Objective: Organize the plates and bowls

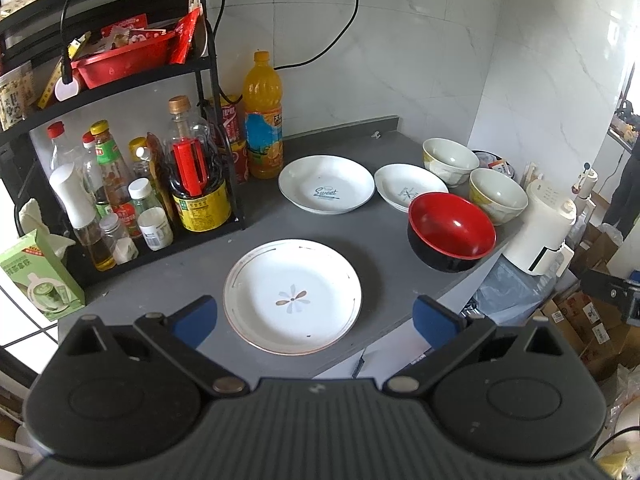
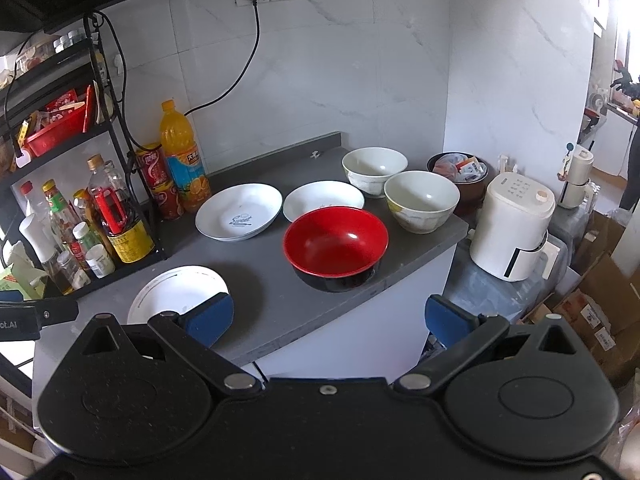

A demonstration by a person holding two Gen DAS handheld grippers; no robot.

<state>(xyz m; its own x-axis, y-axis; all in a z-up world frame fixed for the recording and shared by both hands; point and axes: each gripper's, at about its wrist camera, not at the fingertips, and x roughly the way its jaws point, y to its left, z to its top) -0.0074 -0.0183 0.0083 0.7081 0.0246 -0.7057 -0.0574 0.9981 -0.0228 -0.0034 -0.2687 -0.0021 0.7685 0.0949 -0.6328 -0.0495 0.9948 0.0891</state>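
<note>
On the grey counter (image 1: 208, 252) lie a white flower plate (image 1: 292, 296), a white "Sweet" plate (image 1: 326, 184) and a smaller white plate (image 1: 404, 184). A red-and-black bowl (image 1: 450, 236) stands at the right edge, with two cream bowls (image 1: 450, 160) (image 1: 498, 196) behind it. My left gripper (image 1: 316, 318) is open and empty, just above the flower plate's near rim. In the right wrist view my right gripper (image 2: 330, 318) is open and empty, in front of the red bowl (image 2: 336, 246); the flower plate (image 2: 176, 292), "Sweet" plate (image 2: 238, 212), small plate (image 2: 322, 198) and cream bowls (image 2: 374, 170) (image 2: 422, 200) show too.
A black rack (image 1: 216, 92) of bottles and jars stands at the left, with an orange juice bottle (image 1: 262, 116) and red cans beside it. A white appliance (image 2: 512, 228) sits right of the counter's edge. Cardboard boxes (image 2: 600, 300) lie below at the right.
</note>
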